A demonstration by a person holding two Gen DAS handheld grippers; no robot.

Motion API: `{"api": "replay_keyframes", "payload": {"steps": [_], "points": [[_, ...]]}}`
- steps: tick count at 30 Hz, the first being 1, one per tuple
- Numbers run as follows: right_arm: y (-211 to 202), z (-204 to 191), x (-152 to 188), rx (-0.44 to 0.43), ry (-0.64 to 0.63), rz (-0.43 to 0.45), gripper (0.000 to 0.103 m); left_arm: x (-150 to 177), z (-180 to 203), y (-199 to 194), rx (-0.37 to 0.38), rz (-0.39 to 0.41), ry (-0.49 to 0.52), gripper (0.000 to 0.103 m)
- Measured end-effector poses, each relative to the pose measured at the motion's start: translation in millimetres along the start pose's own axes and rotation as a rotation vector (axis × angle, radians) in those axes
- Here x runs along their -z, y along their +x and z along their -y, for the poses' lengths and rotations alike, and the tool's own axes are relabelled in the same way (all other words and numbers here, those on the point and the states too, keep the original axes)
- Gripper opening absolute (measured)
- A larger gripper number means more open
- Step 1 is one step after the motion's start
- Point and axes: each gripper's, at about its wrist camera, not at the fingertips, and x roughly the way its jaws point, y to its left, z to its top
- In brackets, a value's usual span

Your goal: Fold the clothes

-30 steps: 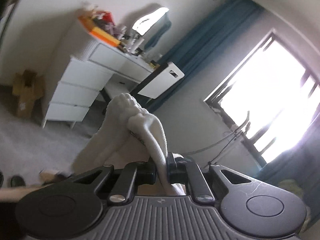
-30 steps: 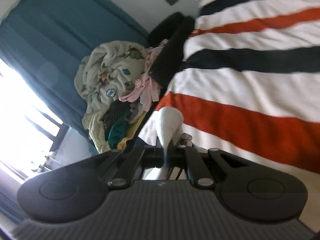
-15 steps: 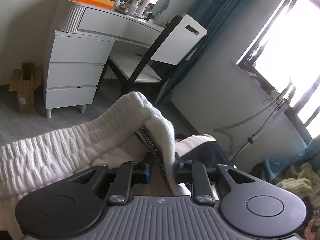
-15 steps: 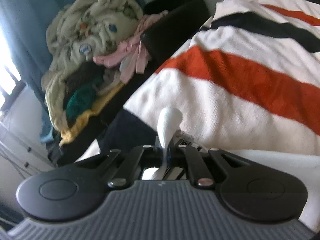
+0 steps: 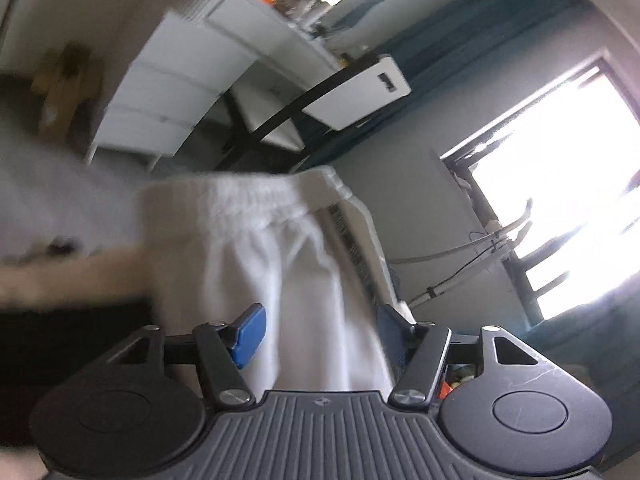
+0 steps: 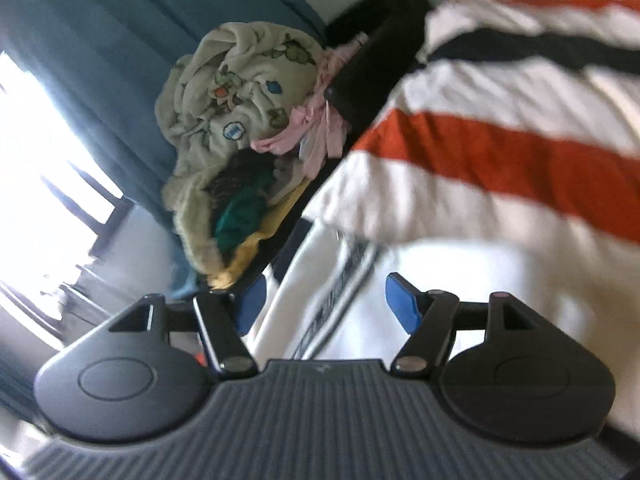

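Observation:
White trousers (image 5: 280, 248) with an elastic waistband and a dark lettered side stripe lie right in front of my left gripper (image 5: 320, 328). Its blue-padded fingers (image 5: 250, 330) stand wide apart and the cloth runs loose between them. In the right wrist view the same white trousers (image 6: 352, 308) lie between the spread blue pads of my right gripper (image 6: 324, 300), resting on a striped blanket (image 6: 500, 152) of white, orange and black. Neither gripper pinches the cloth. Both views are motion-blurred.
A white dresser (image 5: 172, 92) and a white-backed chair (image 5: 352, 92) stand past the left gripper, with a bright window (image 5: 560, 200) at the right. A heap of mixed clothes (image 6: 240, 120) sits beside a dark headboard (image 6: 372, 68) and blue curtains (image 6: 100, 60).
Both grippers were shut on folds of the white trousers; now both have opened and let the cloth go. The trousers have dropped flatter. Both cameras have swung.

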Motion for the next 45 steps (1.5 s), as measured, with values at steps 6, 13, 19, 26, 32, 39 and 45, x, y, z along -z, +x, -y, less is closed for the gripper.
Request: {"api": "replay_keyframes", "payload": {"steps": [6, 13, 19, 26, 32, 39, 45], "points": [[-54.0, 47.4, 14.5, -0.055, 0.141, -0.11, 0.068, 21.7, -31.1, -38.5, 0.056, -0.116, -0.041, 0.071], [-49.9, 95.9, 29.5, -0.076, 0.269, -0.283, 0.063, 37.2, -47.4, -34.0, 0.07, -0.147, -0.025, 0.071], [-14.3, 100.9, 45.8, -0.086, 0.251, -0.352, 0.057, 36.7, -59.9, 5.8, 0.049, -0.103, -0.094, 0.049], [13.0, 96.3, 39.4, -0.087, 0.182, -0.228, 0.041, 17.6, -66.6, 35.7, 0.052, 0.011, -0.145, 0.017], [25.5, 110.3, 26.7, -0.061, 0.192, -0.138, 0.016, 14.8, -62.0, 32.0, 0.081, 0.075, -0.162, 0.01], [-13.3, 103.5, 7.6, -0.144, 0.255, -0.039, 0.008, 4.3, -31.5, -8.8, 0.115, 0.122, -0.007, 0.006], [-58.3, 117.3, -4.3, -0.137, 0.285, -0.013, 0.008, 5.4, -43.0, -51.5, 0.137, 0.084, -0.061, 0.006]]}}
